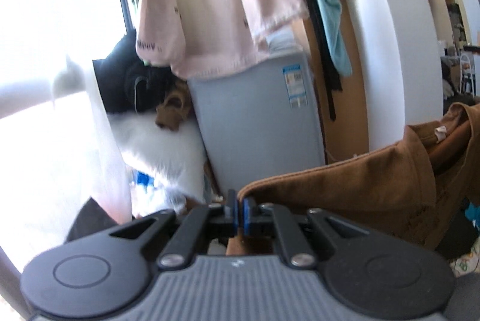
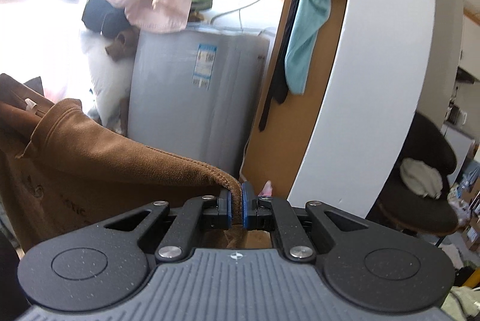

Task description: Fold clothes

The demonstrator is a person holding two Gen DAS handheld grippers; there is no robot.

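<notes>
We hold the brown garment (image 1: 345, 195) off any surface: the left gripper (image 1: 239, 211) is clamped on one top corner at its hemmed edge, so the cloth runs rightward toward the neck label (image 1: 440, 132). The right gripper (image 2: 236, 208) pinches the opposite corner's stitched edge between its blue pads (image 2: 246, 207). Judgement: the two-corner hold lets the cloth hang flat, opened out before folding, in front of the grey washing machine (image 2: 192, 87).

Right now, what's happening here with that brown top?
A person holds two handheld grippers. The left gripper and the right gripper are each shut on an edge of the brown suede-like garment, holding it up spread between them in the air. It is not yet folded. Behind it stand a grey washing machine and hanging pink clothes.
</notes>
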